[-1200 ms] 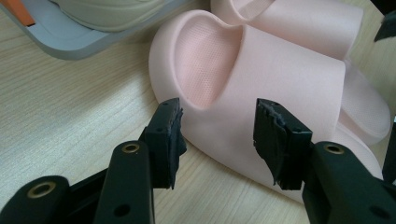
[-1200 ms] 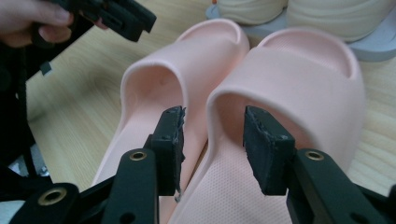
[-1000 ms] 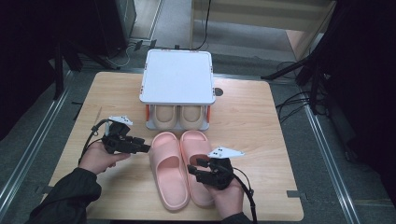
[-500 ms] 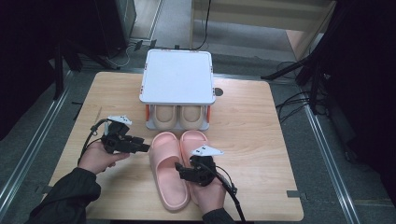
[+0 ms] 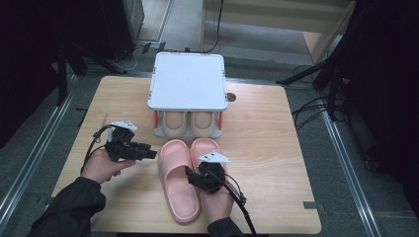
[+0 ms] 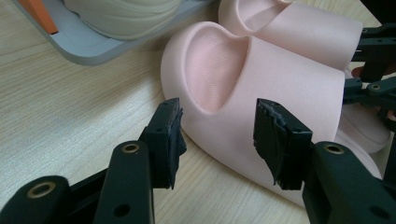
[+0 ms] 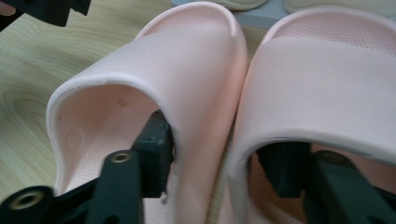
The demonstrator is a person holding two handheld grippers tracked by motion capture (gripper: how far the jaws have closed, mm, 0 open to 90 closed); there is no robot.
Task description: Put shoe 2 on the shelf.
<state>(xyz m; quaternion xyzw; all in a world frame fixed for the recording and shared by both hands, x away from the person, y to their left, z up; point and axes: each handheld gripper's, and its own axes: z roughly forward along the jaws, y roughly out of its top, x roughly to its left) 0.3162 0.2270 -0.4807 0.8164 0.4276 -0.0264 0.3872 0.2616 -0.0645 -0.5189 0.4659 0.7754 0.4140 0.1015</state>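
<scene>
Two pink slippers lie side by side on the wooden table, toes toward the rack: the left slipper (image 5: 175,180) and the right slipper (image 5: 206,147). My right gripper (image 5: 195,175) comes in from the heel end. In the right gripper view it (image 7: 219,140) is open and straddles the adjoining strap walls, one jaw under the left slipper's strap (image 7: 187,70) and the other under the right slipper's strap (image 7: 322,88). My left gripper (image 5: 150,149) is open just left of the left slipper; its jaws (image 6: 219,116) face that slipper's toe (image 6: 261,79) without touching it.
A white-topped shoe rack (image 5: 188,81) with orange posts stands at the back middle of the table (image 5: 257,133). A pair of beige slippers (image 5: 192,121) sits on its lower shelf, just beyond the pink toes. Both hands enter from the near edge.
My right gripper has moved left and forward from the right slipper's heel, and its jaws now sit under both straps. The left gripper has barely moved.
</scene>
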